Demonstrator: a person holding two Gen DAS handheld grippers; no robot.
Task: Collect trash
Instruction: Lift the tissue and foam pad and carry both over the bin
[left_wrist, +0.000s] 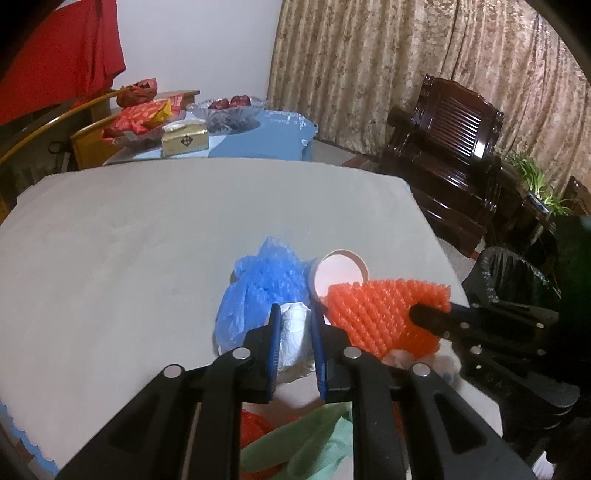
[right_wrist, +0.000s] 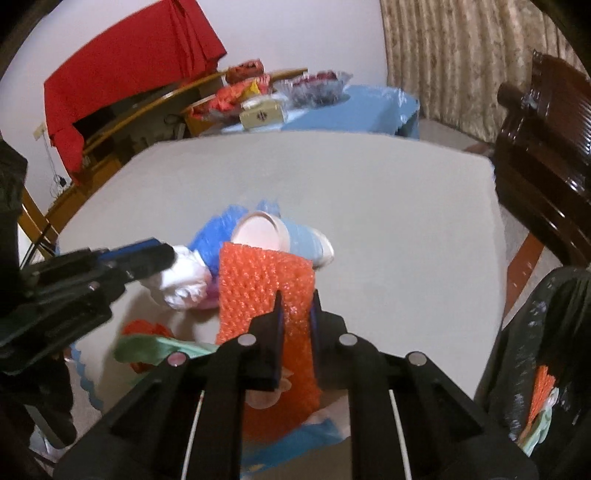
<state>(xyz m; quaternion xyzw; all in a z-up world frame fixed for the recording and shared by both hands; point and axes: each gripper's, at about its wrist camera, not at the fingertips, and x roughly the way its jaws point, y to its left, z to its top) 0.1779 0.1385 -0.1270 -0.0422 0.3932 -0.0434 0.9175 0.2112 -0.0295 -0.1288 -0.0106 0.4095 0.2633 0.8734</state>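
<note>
Trash lies on a grey table (left_wrist: 129, 240). My left gripper (left_wrist: 293, 317) is shut on a crumpled white paper wad (left_wrist: 293, 334), also seen from the right wrist as the white wad (right_wrist: 184, 277). My right gripper (right_wrist: 296, 306) is shut on an orange bubble-wrap sheet (right_wrist: 258, 280), which stands up off the table; the left wrist view shows that orange sheet (left_wrist: 369, 314) with the right gripper (left_wrist: 419, 314) pinching its right edge. Behind lie a blue plastic bag (left_wrist: 258, 284) and a tipped paper cup (left_wrist: 340, 273). Green and red scraps (left_wrist: 303, 439) sit near the front edge.
A black-lined trash bin (right_wrist: 543, 369) stands right of the table, holding some orange and green scraps; it shows in the left wrist view as the bin (left_wrist: 513, 277). A dark wooden chair (left_wrist: 450, 155) is beyond it. A far table (left_wrist: 258, 136) carries a fruit bowl, a box and snack packets.
</note>
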